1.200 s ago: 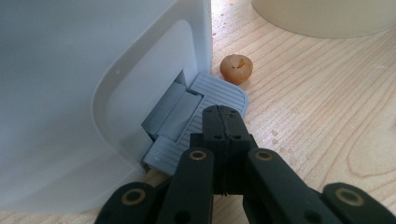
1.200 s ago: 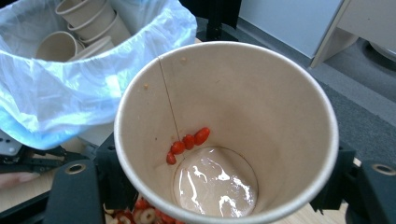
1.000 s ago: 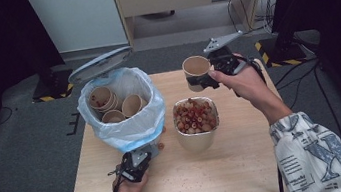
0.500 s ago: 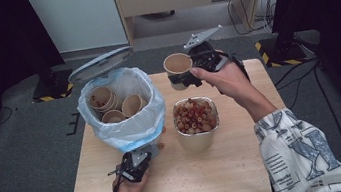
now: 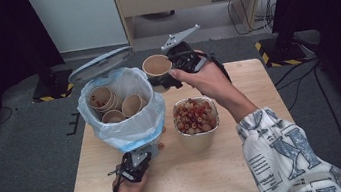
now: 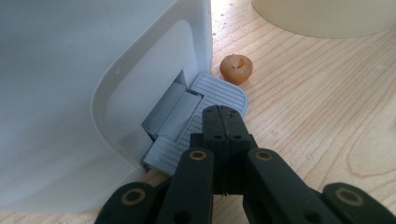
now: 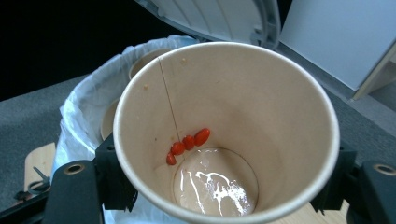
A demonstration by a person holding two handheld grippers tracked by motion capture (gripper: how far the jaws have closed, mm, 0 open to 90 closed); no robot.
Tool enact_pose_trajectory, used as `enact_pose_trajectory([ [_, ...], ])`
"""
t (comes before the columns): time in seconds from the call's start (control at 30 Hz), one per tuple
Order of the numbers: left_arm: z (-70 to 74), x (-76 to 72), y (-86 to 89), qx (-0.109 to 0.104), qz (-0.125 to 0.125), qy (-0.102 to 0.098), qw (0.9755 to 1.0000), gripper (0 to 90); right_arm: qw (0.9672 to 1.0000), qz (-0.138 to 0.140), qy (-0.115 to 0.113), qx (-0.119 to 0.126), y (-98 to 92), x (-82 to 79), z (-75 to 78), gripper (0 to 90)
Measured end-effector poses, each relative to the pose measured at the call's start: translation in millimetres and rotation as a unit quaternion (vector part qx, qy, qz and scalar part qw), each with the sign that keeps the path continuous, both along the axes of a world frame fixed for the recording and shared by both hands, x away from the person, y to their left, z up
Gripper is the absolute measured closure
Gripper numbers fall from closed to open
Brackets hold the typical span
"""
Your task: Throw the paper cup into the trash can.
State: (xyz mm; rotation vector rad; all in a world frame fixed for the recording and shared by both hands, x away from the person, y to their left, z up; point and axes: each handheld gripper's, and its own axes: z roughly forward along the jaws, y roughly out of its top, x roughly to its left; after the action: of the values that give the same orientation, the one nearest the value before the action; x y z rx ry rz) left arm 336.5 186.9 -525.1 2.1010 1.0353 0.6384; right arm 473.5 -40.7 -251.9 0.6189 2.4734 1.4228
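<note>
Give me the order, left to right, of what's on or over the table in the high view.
Trash bin with its lid up, left gripper at its pedal, paper cup in the right gripper, bowl of snacks.

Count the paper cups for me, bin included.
4: one held in the right claw above the table's far edge, three inside the pedal bin's bag at and. More may be nested or buried underneath.
</note>
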Motion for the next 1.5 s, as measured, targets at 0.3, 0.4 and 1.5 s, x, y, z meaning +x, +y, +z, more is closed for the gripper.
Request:
enact_pose_trajectory([
  [0.3, 0.0, 0.0, 0.0, 0.000, 0.000, 0.000, 1.0000, 89.9, 0.9999, 0.014, -0.002, 0.006, 24.5, -2.3, -0.6, 26.9],
  [0.4, 0.0, 0.0, -0.1, 0.000, 0.001, 0.000, 1.0000, 89.9, 0.9998, 0.018, -0.002, 0.006, 29.4, -2.6, -0.4, 26.9],
  [1.5, -0.2, -0.2, -0.1, -0.001, 0.001, 0.000, 1.0000, 89.9, 0.9989, 0.048, 0.004, 0.004, 97.9, 0.0, -36.2, 25.5],
])
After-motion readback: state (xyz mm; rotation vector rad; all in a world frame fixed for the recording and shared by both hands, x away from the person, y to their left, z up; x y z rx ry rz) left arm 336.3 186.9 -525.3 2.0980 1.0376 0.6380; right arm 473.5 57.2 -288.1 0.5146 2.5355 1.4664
